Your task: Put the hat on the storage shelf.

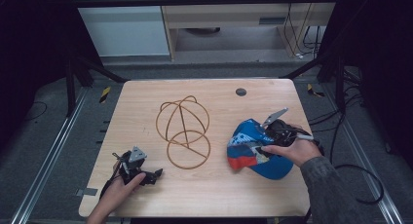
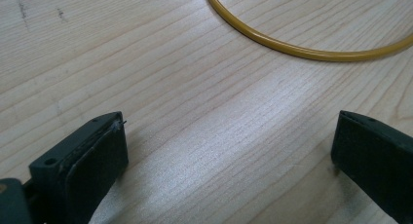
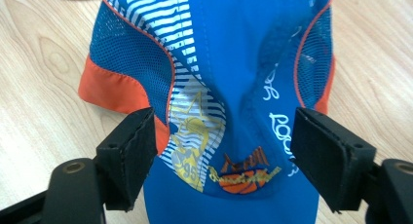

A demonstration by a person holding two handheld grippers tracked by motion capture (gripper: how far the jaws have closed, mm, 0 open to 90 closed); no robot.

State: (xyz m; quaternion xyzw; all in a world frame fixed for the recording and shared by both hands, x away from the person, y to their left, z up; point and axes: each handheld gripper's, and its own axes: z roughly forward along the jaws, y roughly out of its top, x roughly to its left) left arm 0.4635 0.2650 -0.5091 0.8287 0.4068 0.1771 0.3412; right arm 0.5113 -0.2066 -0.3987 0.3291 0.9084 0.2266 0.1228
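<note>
Bare table lies open left of the wire frame, which blocks the middle beside the cap.

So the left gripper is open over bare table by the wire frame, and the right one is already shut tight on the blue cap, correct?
Not quite. The right gripper is open, not shut: the right gripper view shows its fingers spread to either side of the blue cap, not pinching it. The rest holds: the left gripper is open over bare table by the wire frame.
</note>
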